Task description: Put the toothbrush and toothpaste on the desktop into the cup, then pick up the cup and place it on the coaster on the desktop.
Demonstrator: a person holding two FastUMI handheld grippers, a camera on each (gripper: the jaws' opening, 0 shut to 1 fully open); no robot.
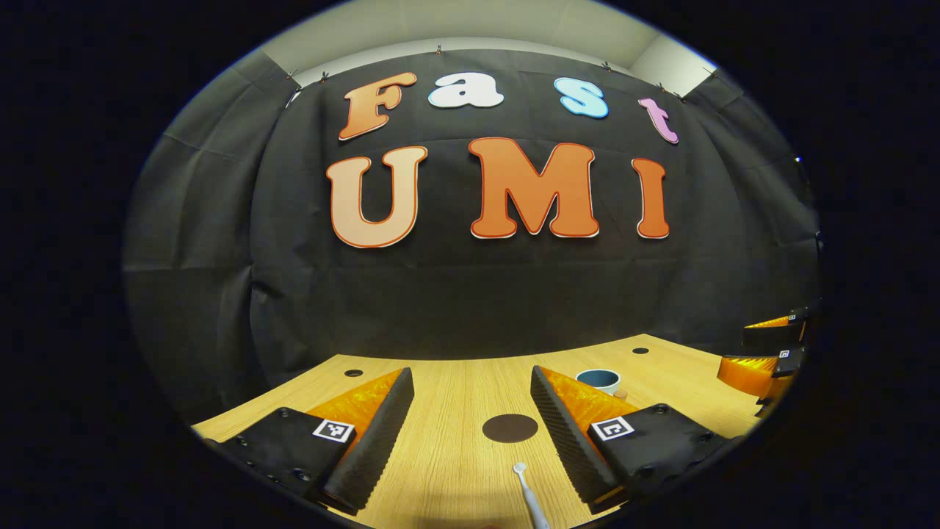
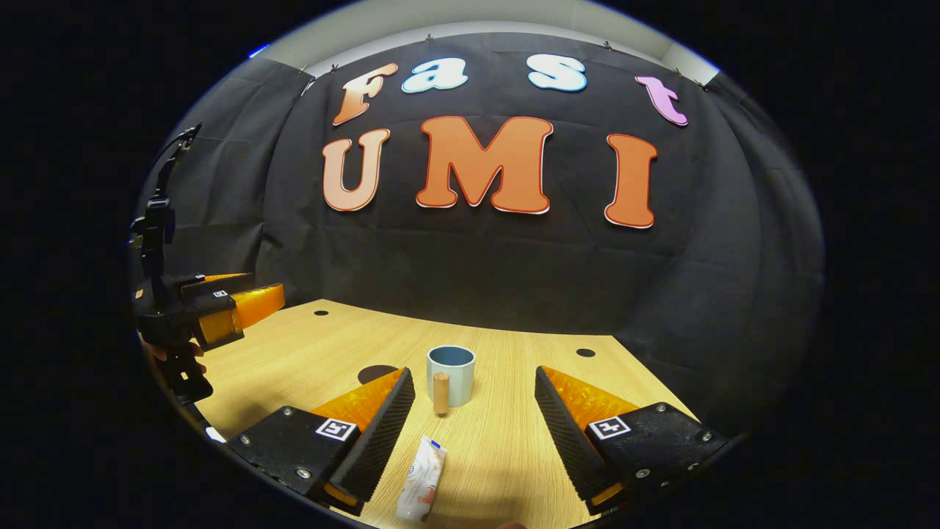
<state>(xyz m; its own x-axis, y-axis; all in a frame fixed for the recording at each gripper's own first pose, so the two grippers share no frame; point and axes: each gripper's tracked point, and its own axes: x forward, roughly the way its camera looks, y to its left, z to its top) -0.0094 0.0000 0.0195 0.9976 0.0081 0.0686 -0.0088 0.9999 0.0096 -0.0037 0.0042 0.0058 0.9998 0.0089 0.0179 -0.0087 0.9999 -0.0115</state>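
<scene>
Nothing's in the cup (image 2: 451, 375) yet. Both jaws wide: drop your left gripper (image 1: 470, 422) onto the toothbrush (image 1: 529, 496) at 6 o'clock.

A light wooden desktop (image 2: 514, 448) with a fine straight grain carries everything. A pale blue cup (image 2: 451, 375) stands upright on it, open end up. Just in front of the cup, touching or nearly touching its wall, a small wooden peg (image 2: 440, 393) stands on end. Nearer than the cup lies a white toothpaste tube (image 2: 421, 479), flat on the wood. To the cup's left a dark round coaster (image 1: 510, 427) lies flat, and nearer than the coaster rests a white toothbrush (image 1: 527, 491), head pointing toward it. Small dark round holes (image 2: 585, 353) mark the desktop behind the cup, toward the far edge.
</scene>
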